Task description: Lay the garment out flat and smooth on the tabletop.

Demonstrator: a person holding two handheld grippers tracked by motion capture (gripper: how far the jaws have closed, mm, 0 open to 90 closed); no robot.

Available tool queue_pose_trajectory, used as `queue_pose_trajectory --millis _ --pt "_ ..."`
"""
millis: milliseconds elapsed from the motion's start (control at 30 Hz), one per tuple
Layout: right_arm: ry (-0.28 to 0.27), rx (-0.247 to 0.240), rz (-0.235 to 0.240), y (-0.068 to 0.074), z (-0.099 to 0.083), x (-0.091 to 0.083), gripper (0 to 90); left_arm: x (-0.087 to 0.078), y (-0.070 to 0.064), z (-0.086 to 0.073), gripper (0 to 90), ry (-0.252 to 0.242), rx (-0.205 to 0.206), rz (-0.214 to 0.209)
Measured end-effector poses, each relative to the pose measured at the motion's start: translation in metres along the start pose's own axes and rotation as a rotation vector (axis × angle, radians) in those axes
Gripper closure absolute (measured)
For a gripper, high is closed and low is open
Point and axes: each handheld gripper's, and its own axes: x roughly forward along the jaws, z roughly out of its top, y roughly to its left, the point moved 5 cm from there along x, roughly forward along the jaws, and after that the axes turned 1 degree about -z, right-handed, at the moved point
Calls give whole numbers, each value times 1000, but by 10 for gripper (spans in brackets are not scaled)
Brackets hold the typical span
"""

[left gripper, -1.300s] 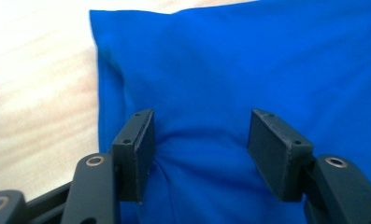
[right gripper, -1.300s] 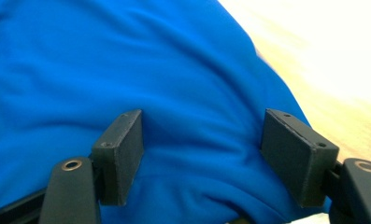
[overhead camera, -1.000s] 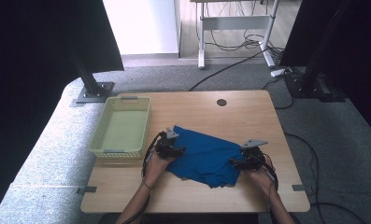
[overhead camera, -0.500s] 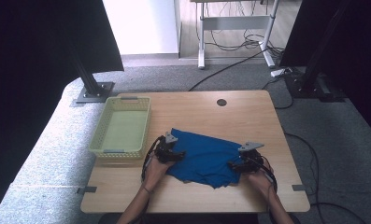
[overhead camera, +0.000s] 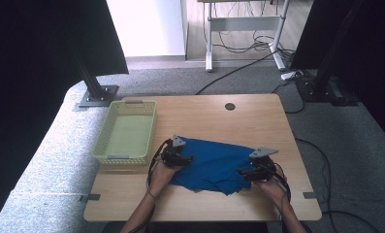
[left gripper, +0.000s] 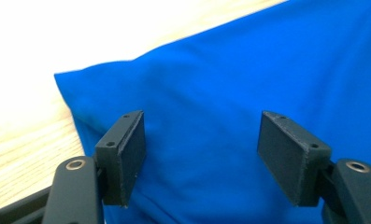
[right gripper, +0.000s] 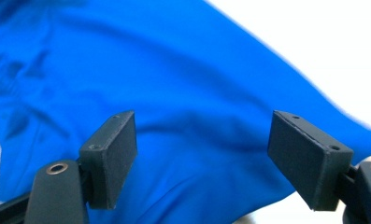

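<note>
A crumpled blue cloth lies on the near half of the wooden desk, roughly centred between the person's two hands, its far edge running in a fairly straight line and its near edge bunched in uneven folds. The left tool sits at the cloth's left end, held by the left hand that comes up from the bottom of the high view; in the left gripper view the left tool has its jaws spread wide apart with nothing between them, hovering just over the blue cloth, whose corner shows against the pale desk at the left. The right tool is at the cloth's right end, with the right hand behind it; in the right gripper view the right tool is likewise spread open and empty, the blue cloth lying wrinkled beneath and beyond the jaws. A pale yellow-green basket stands on the left side of the desk, just beside the left tool and apart from the cloth. A dark round hole marks the desk's far edge
</note>
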Motion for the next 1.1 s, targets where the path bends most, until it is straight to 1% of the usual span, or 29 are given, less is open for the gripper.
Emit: queue_pose_trajectory --millis 33,133,200,233,267,300,367,467,567,600,633,700,733,800,867,900,933,967,1100 --pt "13 1 6 3 -3 2 236 2 1 -2 322 9 3 10" --pt "55 6 8 5 -15 10 231 1 2 -6 318 -17 -7 5" --pt "37 1 -8 3 -16 13 234 -1 0 -9 310 -19 -9 5" --pt "42 1 -14 0 -15 14 236 -2 -2 -10 304 -19 -10 8" --pt "49 -9 -26 -2 -15 15 235 -4 -4 -12 299 -21 -11 11" --pt "45 -9 -30 -5 -14 16 236 -5 -6 -13 295 -23 -11 13" --pt "35 2 -38 -12 -13 18 236 -7 -9 -15 290 -17 -5 13" --pt "23 15 -47 -22 -10 21 236 -6 -10 -15 281 -22 -7 12" --pt "24 14 -47 -25 -9 22 236 -6 -10 -16 276 -42 -2 -1" --pt "24 14 -47 -25 -9 22 236 -6 -10 -16 280 -42 -2 -1" --pt "25 14 -47 -25 -9 22 236 -7 -8 -16 280 -42 -5 -10" --pt "24 13 -43 -24 -10 21 245 -11 -5 -14 308 -51 -36 -31" --pt "21 14 -36 -24 -9 19 251 -15 -3 -13 310 -64 -49 -37" --pt "1 25 -23 -23 -8 15 257 -26 -2 -12 320 -78 -58 -53" --pt "-23 28 -9 -22 -7 6 267 -39 -5 -14 338 -87 -43 -71" --pt "-30 26 -7 -21 -6 3 272 -39 -5 -14 345 -87 -43 -71" --pt "-36 25 -2 -20 -6 0 278 -42 -7 -15 356 -88 -38 -79" --pt "-39 21 0 -20 -7 -3 282 -48 -12 -20 366 -82 -27 -90" --pt "-46 12 14 -16 -9 -11 309 -56 -21 -29 417 -64 -10 -109"
